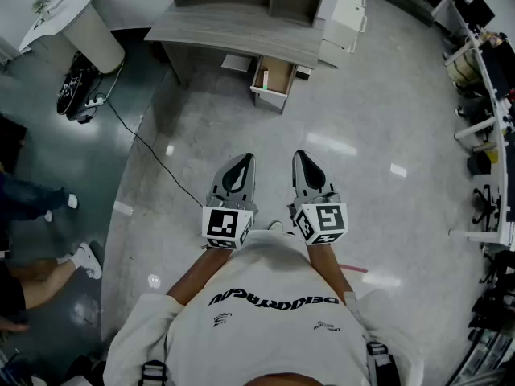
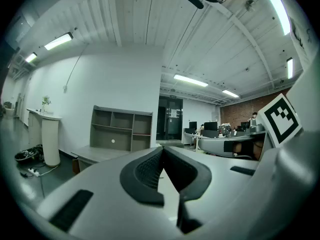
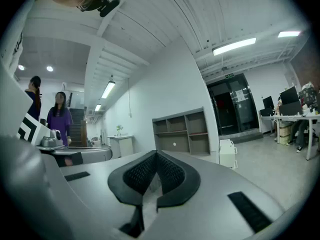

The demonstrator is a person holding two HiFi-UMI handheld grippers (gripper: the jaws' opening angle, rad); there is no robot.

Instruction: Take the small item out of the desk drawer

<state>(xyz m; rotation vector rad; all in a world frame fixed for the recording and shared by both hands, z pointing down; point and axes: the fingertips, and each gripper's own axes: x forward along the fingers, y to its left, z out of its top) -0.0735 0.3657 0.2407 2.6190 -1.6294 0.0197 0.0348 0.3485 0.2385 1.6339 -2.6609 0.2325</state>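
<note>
The grey desk [image 1: 241, 30] stands far ahead across the floor, with a shelf unit on it. Its drawer [image 1: 273, 77] is pulled open and shows a brown inside; what lies in it is too small to tell. My left gripper [image 1: 241, 161] and right gripper [image 1: 303, 158] are held side by side at waist height, well short of the desk, both pointing toward it. Both are shut with nothing between the pads. In the left gripper view the jaws [image 2: 161, 151] meet, and the shelf unit [image 2: 120, 134] is far off. In the right gripper view the jaws [image 3: 156, 156] also meet.
A white drawer cabinet [image 1: 342, 22] stands right of the desk. At the far left stand a white round stand [image 1: 76, 22] and a black bag [image 1: 76, 91], with a cable [image 1: 153, 155] across the floor. A person's legs [image 1: 40, 199] show at left. Office desks [image 1: 483, 95] line the right.
</note>
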